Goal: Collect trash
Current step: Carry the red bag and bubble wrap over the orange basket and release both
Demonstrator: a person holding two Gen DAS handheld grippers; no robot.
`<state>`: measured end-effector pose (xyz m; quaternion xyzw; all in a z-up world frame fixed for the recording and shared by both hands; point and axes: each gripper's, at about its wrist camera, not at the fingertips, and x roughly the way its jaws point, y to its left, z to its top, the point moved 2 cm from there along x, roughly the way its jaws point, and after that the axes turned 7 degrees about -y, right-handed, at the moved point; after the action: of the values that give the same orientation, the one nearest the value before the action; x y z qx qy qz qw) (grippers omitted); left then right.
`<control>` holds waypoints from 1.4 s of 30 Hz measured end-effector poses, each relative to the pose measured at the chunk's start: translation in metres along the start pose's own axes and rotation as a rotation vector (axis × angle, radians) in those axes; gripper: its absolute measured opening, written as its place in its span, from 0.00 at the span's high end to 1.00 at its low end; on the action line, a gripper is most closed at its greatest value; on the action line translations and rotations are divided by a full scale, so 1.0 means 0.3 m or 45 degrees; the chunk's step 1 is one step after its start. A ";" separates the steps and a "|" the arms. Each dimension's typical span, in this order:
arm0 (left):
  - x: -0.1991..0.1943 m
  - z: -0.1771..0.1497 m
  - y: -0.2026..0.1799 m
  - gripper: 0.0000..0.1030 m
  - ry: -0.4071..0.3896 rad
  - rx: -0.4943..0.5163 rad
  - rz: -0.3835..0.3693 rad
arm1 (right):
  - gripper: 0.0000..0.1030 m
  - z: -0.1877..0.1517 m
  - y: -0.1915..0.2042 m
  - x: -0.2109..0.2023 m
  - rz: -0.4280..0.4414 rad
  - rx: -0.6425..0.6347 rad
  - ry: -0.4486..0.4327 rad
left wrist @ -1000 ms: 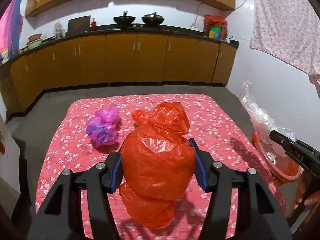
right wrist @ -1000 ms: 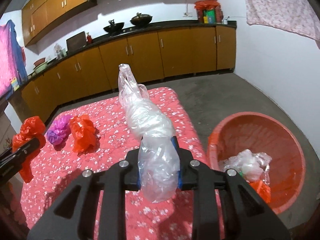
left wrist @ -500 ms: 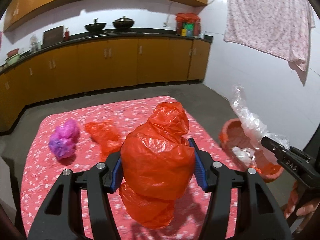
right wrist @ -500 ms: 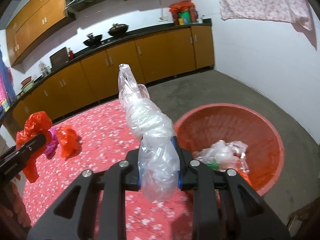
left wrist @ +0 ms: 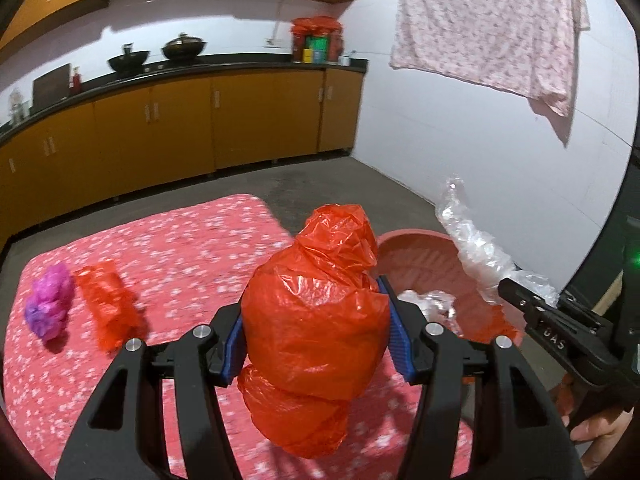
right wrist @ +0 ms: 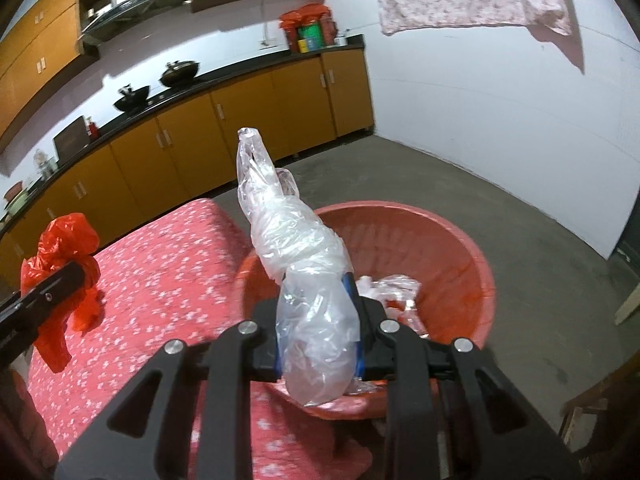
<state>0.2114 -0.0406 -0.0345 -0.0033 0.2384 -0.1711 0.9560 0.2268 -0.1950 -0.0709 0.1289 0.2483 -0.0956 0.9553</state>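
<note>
My left gripper [left wrist: 318, 342] is shut on a bulging red plastic bag [left wrist: 316, 312], held above the right part of the red flowered tablecloth [left wrist: 180, 248]. My right gripper [right wrist: 318, 330] is shut on a crumpled clear plastic bag [right wrist: 304, 280], which hangs over the near rim of the red basin [right wrist: 452, 248] on the floor. The basin holds clear and red trash. In the left wrist view the basin [left wrist: 424, 256] sits right of the table, with the right gripper and clear bag [left wrist: 476, 252] above it. A small red bag [left wrist: 106, 308] and a purple bag [left wrist: 50, 306] lie on the cloth at left.
Yellow-brown cabinets [left wrist: 180, 128] with a dark counter run along the back wall, with woks and jars on top. A flowered cloth [left wrist: 492, 28] hangs on the white wall at right. Bare concrete floor [right wrist: 500, 208] lies around the basin. A hand [left wrist: 600, 432] holds the right gripper.
Both grippers swung right with their bags, away from the table's middle. The red basin has come closer into both views, and the clear bag now hangs over its rim.
</note>
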 end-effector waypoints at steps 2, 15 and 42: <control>0.021 0.004 -0.032 0.44 0.006 0.010 -0.025 | 0.76 0.003 -0.032 0.006 -0.026 0.016 0.000; 0.176 0.000 -0.193 0.44 0.073 0.057 -0.167 | 0.76 0.009 -0.188 0.064 -0.147 0.101 0.007; 0.359 -0.020 -0.349 0.34 0.154 0.086 -0.281 | 0.61 -0.021 -0.310 0.155 -0.133 0.220 -0.007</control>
<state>0.2638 -0.1741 -0.0796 0.0130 0.2880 -0.2830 0.9147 0.2410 -0.2869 -0.1179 0.1973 0.2429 -0.1666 0.9350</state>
